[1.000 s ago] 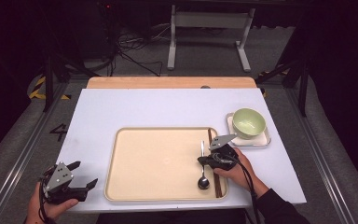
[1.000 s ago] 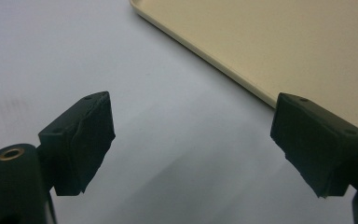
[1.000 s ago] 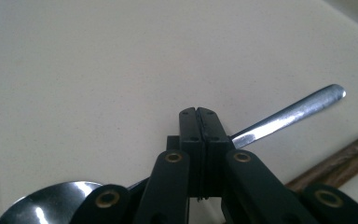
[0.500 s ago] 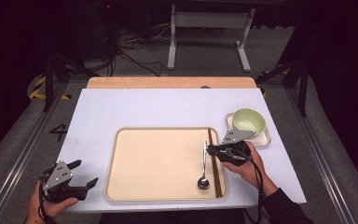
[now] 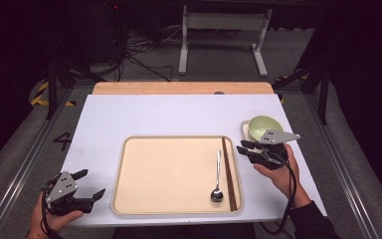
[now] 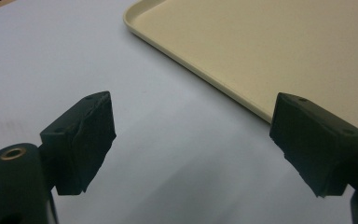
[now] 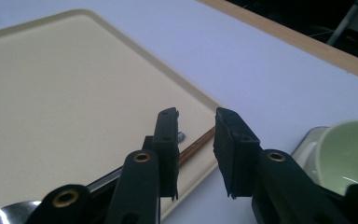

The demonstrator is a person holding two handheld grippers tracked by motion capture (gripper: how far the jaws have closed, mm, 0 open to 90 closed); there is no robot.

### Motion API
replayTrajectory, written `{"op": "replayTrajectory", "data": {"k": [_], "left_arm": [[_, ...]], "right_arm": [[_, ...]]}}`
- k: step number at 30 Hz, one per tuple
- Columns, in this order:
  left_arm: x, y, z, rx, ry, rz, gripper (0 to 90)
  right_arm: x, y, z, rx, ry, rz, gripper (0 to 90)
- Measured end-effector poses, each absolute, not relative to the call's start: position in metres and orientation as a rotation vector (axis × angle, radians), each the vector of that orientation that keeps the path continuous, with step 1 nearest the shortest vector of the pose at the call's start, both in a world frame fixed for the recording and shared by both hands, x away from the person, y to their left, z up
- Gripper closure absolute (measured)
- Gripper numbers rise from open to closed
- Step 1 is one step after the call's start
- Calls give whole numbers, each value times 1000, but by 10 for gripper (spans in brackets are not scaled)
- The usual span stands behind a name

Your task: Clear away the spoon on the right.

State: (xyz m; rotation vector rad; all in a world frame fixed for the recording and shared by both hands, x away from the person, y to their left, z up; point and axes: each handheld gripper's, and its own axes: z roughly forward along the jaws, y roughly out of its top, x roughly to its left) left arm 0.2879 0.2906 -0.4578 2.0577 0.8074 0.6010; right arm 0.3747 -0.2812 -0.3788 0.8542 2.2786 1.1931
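A metal spoon (image 5: 217,178) lies lengthways on the right part of the beige tray (image 5: 169,172), beside a pair of brown chopsticks (image 5: 229,172). My right gripper (image 5: 242,148) hovers just past the tray's right rim, in front of the green bowl (image 5: 262,126). Its jaws have just been opening and stand a little apart with nothing between them. In the right gripper view, the gripper (image 7: 196,140) looks over the chopsticks (image 7: 198,144) and the tray corner (image 7: 74,93), with the bowl (image 7: 349,154) at right. My left gripper (image 5: 90,184) rests open at the table's front left, empty.
The bowl sits on a small white square plate (image 5: 245,130). The white table top (image 5: 169,117) has a wooden strip along its far edge. In the left gripper view, the wide-open gripper (image 6: 191,144) faces bare table with the tray's rim (image 6: 196,77) beyond.
The right gripper has let go of the spoon's handle, opened a little, and moved up and to the right off the tray. The spoon stays on the tray. The left gripper has not moved.
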Motion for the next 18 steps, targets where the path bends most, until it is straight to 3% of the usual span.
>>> {"op": "replayTrajectory", "data": {"k": [14, 18], "left_arm": [[280, 289, -458, 2081, 823, 608, 151], [279, 289, -458, 2075, 826, 604, 151]], "right_arm": [[391, -327, -353, 993, 2103, 999, 368], [397, -344, -352, 1065, 2085, 1031, 338]]}}
